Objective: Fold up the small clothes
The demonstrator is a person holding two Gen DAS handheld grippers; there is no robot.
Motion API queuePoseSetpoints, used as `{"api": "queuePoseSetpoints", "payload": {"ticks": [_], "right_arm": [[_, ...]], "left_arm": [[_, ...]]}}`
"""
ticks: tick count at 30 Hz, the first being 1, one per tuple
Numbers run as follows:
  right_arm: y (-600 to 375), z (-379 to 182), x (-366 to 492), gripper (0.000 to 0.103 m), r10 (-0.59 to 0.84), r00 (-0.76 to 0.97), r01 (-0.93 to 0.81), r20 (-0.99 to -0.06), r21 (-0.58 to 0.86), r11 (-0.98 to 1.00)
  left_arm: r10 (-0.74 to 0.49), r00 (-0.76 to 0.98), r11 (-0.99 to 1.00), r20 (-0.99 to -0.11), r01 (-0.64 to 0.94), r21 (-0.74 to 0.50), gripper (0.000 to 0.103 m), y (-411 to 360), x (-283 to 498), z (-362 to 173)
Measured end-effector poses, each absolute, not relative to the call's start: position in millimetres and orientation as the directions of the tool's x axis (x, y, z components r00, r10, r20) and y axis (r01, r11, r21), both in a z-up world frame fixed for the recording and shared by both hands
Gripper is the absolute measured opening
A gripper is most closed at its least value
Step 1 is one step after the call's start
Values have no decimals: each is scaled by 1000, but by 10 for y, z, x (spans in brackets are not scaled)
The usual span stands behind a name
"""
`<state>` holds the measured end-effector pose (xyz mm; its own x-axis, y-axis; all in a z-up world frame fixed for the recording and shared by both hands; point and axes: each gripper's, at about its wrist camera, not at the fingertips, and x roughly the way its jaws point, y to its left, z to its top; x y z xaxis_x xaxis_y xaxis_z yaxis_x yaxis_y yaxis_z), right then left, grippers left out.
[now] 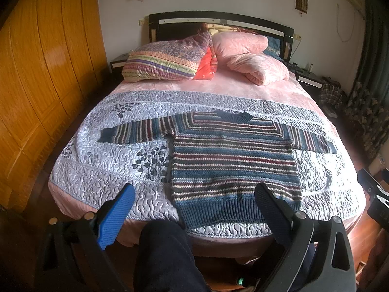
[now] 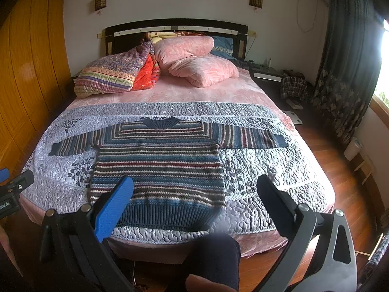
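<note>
Bedroom scene is seen from the foot of a double bed with a dark wooden headboard (image 1: 218, 22). Orange-brown wooden wardrobe doors (image 1: 36, 77) are seen on one side of the bed, dark patterned curtains (image 2: 345, 73) on the other. Most of the bed is covered by a grey-lilac quilted bedspread with a dark leaf print (image 1: 109, 170), and a pink sheet (image 2: 170, 92) is exposed nearer the headboard. Against the headboard are piled a multicoloured striped paisley pillow (image 1: 165, 60) and two pink textured pillows (image 2: 194, 63).

A small knitted sweater striped in teal, maroon and cream (image 1: 231, 160) is laid flat on the bedspread at the foot end of the bed, neckline toward the headboard, ribbed hem close to the foot edge. Both sleeves are spread straight out to the sides. No visible fold is seen in it.

The left gripper (image 1: 194, 194) is held off the foot end of the bed, above the hem; its fingers, one blue (image 1: 116, 216) and one black, are spread wide, nothing held. The right gripper (image 2: 194, 192) is held likewise by the foot of the bed, fingers spread wide and empty, the blue finger (image 2: 114, 209) overlapping the sweater's lower part in view. Whether either touches the cloth cannot be told.

A person's dark trouser leg (image 1: 167, 255) is seen below the foot edge of the bed.
</note>
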<state>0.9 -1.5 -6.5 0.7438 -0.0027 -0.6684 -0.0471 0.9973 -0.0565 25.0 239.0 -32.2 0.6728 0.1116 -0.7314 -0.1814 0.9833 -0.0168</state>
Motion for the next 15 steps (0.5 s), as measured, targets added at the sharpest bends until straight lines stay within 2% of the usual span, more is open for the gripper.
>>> {"api": "queuePoseSetpoints", "payload": {"ticks": [15], "right_arm": [[-12, -134, 25, 100, -1, 744, -44, -668, -50, 998]], "left_arm": [[114, 675, 983, -729, -181, -14, 99, 2391, 255, -333]]}}
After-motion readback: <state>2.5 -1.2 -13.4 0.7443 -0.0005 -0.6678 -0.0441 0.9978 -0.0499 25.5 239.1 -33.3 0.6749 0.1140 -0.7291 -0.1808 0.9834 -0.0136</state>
